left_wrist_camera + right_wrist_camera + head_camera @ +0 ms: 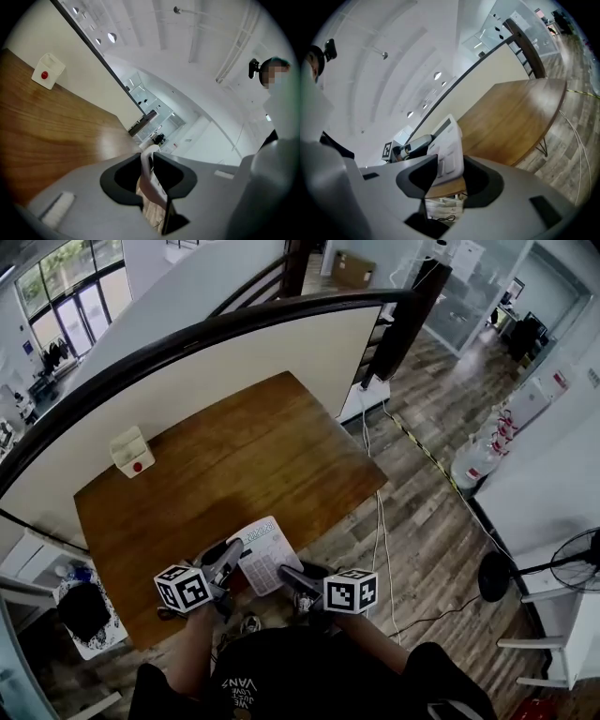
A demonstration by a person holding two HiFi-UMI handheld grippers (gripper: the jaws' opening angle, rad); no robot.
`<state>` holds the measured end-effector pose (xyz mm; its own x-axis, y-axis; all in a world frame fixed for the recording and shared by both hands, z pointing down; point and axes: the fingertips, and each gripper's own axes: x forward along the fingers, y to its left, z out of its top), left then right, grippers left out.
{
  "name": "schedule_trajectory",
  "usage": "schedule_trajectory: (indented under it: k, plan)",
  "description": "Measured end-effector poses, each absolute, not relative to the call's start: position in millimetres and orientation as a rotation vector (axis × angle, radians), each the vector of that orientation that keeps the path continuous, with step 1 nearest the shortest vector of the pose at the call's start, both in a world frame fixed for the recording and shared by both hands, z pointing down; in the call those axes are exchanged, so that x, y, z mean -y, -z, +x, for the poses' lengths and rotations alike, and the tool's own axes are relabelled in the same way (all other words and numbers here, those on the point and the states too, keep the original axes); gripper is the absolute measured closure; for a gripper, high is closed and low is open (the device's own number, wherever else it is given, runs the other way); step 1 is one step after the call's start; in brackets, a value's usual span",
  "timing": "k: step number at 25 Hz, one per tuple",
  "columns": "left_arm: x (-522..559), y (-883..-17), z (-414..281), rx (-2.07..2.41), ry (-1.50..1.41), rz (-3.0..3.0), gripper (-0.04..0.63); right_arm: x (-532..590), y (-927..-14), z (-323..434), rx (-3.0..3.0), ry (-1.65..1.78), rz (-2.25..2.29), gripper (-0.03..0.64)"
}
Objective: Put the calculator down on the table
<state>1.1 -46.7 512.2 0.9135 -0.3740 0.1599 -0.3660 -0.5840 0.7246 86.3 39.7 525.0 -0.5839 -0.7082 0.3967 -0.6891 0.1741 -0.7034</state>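
A white calculator (pixel 265 554) hangs tilted just above the near edge of the wooden table (pixel 234 456), with a gripper at each side of it. My left gripper (pixel 230 562) is shut on its left edge; in the left gripper view that thin white edge (pixel 149 178) stands clamped between the jaws (pixel 151 158). My right gripper (pixel 289 577) is at its lower right corner. In the right gripper view the calculator's key face (pixel 447 145) spans the gap between the jaws (pixel 450 165), which close on it. The left gripper (pixel 410 145) shows behind it.
A small white box with a red button (pixel 131 451) stands at the table's far left by the cream partition wall (pixel 281 352). Cables (pixel 380 521) trail on the wood floor to the right. A fan (pixel 577 563) stands at the far right.
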Motion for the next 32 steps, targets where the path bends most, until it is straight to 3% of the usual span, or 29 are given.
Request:
schedule_trajectory:
  k: [13,32]
  plan:
    - [66.3,-513.1,34.6,0.812,0.096,2.198,0.515,3.3,-531.0,136.6,-2.644,1.449,-1.141,0.448]
    - [207.5,-472.3,-9.8,0.833,0.079,2.265,0.515,147.5,-501.6,90.5,-2.714,1.363,-1.102,0.448]
